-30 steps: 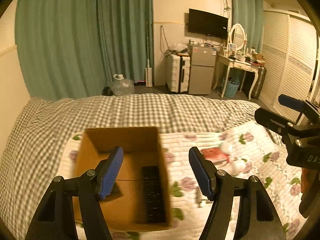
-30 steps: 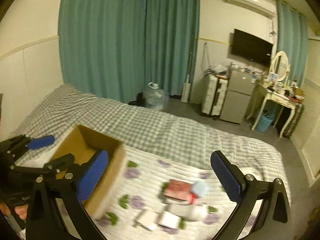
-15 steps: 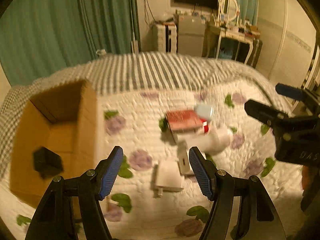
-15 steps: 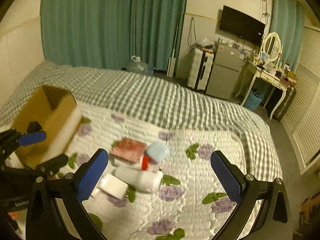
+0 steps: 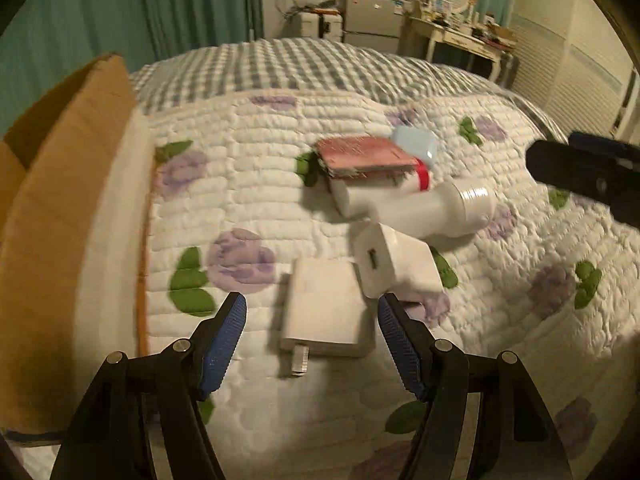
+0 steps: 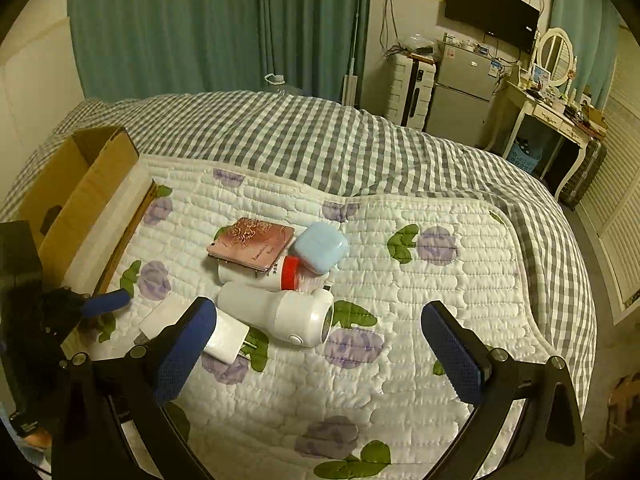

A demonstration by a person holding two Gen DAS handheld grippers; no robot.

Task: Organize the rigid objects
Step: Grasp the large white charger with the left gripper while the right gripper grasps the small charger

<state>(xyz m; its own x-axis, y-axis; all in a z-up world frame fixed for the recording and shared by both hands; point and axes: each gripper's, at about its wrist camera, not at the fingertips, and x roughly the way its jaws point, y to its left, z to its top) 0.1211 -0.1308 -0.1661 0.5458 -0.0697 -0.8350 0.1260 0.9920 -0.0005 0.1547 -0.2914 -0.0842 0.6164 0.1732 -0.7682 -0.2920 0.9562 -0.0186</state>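
My left gripper is open and empty, low over the quilt, with a flat white power adapter lying between its fingertips. A white charger cube leans beside it. Behind lie a white bottle-shaped device, a red-capped white tube, a pink notebook and a light blue case. The open cardboard box stands at the left. My right gripper is open and empty, hovering above the white device; the notebook and blue case lie beyond it.
The objects lie on a white floral quilt over a grey checked bedspread. The box sits at the quilt's left edge. Green curtains, a fridge and a dressing table stand beyond the bed.
My left gripper swung away from the box and dropped down to the white adapter. My right gripper came closer over the pile of objects. Both stayed open.
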